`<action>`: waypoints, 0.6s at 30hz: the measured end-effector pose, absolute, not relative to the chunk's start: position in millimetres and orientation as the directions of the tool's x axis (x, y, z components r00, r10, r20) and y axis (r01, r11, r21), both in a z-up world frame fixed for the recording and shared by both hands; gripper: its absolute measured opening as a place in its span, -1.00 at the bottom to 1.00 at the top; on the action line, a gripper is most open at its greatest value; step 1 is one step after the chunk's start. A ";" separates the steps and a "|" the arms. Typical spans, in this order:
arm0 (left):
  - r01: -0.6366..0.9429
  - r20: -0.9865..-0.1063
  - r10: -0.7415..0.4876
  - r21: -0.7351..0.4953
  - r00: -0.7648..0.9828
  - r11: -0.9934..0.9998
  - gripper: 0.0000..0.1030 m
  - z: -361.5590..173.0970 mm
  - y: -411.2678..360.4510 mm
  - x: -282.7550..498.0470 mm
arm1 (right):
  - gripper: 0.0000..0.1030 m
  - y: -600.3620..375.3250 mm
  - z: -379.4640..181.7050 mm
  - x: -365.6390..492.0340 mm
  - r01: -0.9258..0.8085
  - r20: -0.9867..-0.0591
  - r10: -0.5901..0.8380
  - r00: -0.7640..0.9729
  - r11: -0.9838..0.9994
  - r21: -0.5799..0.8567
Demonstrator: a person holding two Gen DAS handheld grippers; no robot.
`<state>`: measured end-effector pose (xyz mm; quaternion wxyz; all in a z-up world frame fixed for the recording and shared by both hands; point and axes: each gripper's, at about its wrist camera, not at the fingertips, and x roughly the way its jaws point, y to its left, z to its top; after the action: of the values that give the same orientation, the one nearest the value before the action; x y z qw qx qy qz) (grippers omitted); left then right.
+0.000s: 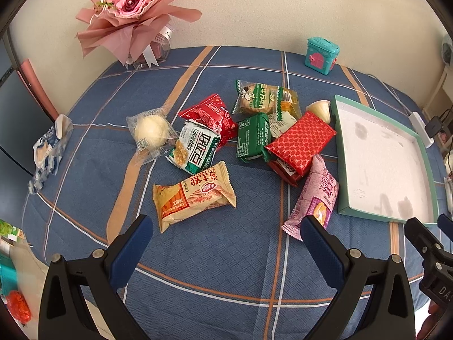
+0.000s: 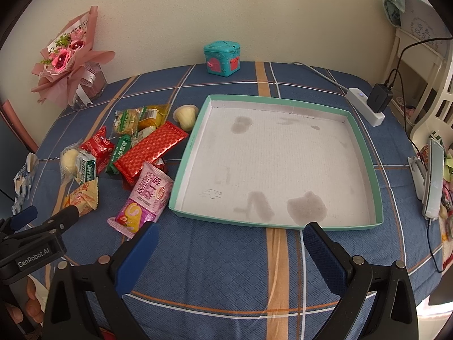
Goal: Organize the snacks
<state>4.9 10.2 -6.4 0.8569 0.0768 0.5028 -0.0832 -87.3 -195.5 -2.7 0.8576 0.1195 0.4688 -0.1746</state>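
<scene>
— What fills the scene?

— Blue plaid cloth (image 1: 226,255) covers a table set against a cream wall. At the far left stands a pink rose bouquet (image 1: 133,2), and a small teal toy house (image 2: 222,58) sits at the far edge. A heap of wrapped snacks lies at the middle of the table: a tan packet (image 1: 194,195) nearest, a pink packet (image 2: 145,198) to its right, a red patterned bar (image 2: 151,148) across the top of the pile, a green packet (image 1: 252,138), a red pouch (image 1: 212,113), and a pale round bun in clear wrap (image 1: 150,131) on the left.

— Where do they go?

— Just right of the heap lies a shallow teal-rimmed box (image 2: 365,141), its white floor stained, with a cream jelly cup (image 2: 186,116) just beside its far left corner.

— And the tools?

— Both hover low over the near edge. The left gripper (image 1: 226,229) has its blue-padded fingers spread wide, holding nothing. The right gripper (image 2: 230,233) is likewise agape and holds nothing, facing the box.
</scene>
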 end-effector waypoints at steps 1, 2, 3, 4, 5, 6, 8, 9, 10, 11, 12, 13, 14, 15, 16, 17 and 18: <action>0.212 -0.875 -0.060 0.049 0.480 0.976 1.00 -6.0 12.9 7.1 | 1.00 -194.5 -1.7 -85.3 0.408 -0.846 -0.183 0.501 0.912 0.045; 0.204 -0.876 -0.055 0.050 0.479 0.978 1.00 -5.2 15.5 9.6 | 1.00 -192.8 -0.6 -81.5 0.401 -0.846 -0.174 0.504 0.915 0.051; 0.192 -0.877 -0.051 0.047 0.477 0.980 1.00 -4.6 19.5 13.1 | 1.00 -190.9 -0.2 -77.1 0.394 -0.846 -0.162 0.508 0.917 0.061; 0.181 -0.879 -0.051 0.040 0.473 0.983 1.00 -4.6 23.2 16.3 | 1.00 -189.3 0.4 -71.9 0.388 -0.847 -0.146 0.511 0.919 0.075; 0.171 -0.883 -0.052 0.032 0.467 0.985 1.00 -4.8 26.9 20.0 | 1.00 -187.5 0.8 -66.6 0.380 -0.848 -0.127 0.514 0.920 0.092; 0.160 -0.887 -0.055 0.022 0.458 0.987 1.00 -5.7 31.5 24.8 | 1.00 -184.7 0.9 -62.4 0.369 -0.848 -0.107 0.519 0.923 0.109; 0.146 -0.895 -0.064 0.002 0.442 0.989 1.00 -8.3 39.2 33.1 | 1.00 -177.3 -2.8 -52.1 0.351 -0.852 -0.065 0.520 0.925 0.144; 0.135 -0.901 -0.070 -0.013 0.429 0.991 1.00 -11.2 43.6 38.4 | 1.00 -173.6 -5.5 -45.9 0.342 -0.856 -0.038 0.516 0.925 0.165; 0.126 -0.905 -0.076 -0.025 0.418 0.992 1.00 -13.9 47.1 42.0 | 0.99 -170.2 -8.6 -39.6 0.336 -0.861 -0.014 0.509 0.924 0.183; 0.112 -0.911 -0.085 -0.043 0.403 0.993 0.99 -17.6 51.5 46.9 | 0.95 -164.9 -10.8 -34.3 0.332 -0.863 -0.002 0.504 0.924 0.192; 0.101 -0.916 -0.094 -0.059 0.391 0.993 0.99 -20.5 55.4 50.5 | 0.91 -160.6 -11.8 -29.3 0.326 -0.865 0.010 0.501 0.924 0.199; 0.090 -0.920 -0.104 -0.075 0.379 0.993 0.99 -23.5 58.5 53.9 | 0.82 -156.9 -13.9 -24.6 0.318 -0.868 0.022 0.496 0.926 0.205; 0.083 -0.923 -0.111 -0.087 0.369 0.993 0.99 -26.5 60.8 57.2 | 0.75 -153.5 -16.7 -20.0 0.313 -0.873 0.034 0.487 0.926 0.211; 0.074 -0.928 -0.118 -0.098 0.354 0.992 0.98 -30.8 62.5 61.0 | 0.69 -150.1 -20.4 -15.8 0.310 -0.879 0.047 0.474 0.926 0.216; 0.069 -0.931 -0.123 -0.106 0.343 0.992 0.98 -33.5 63.5 64.2 | 0.66 -147.5 -23.7 -12.6 0.309 -0.885 0.055 0.463 0.926 0.219; 0.064 -0.934 -0.126 -0.111 0.334 0.992 0.98 -36.9 64.4 67.0 | 0.59 -145.0 -28.0 -9.0 0.309 -0.892 0.064 0.448 0.925 0.222; 0.056 -0.937 -0.129 -0.117 0.325 0.992 0.98 -41.1 65.5 70.3 | 0.51 -142.4 -32.7 -6.0 0.309 -0.899 0.076 0.432 0.924 0.226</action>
<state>70.3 65.5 -41.1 0.8133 -0.0312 0.5782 -0.0568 -6.0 -142.4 -32.7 0.8263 0.1818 0.5284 -0.0705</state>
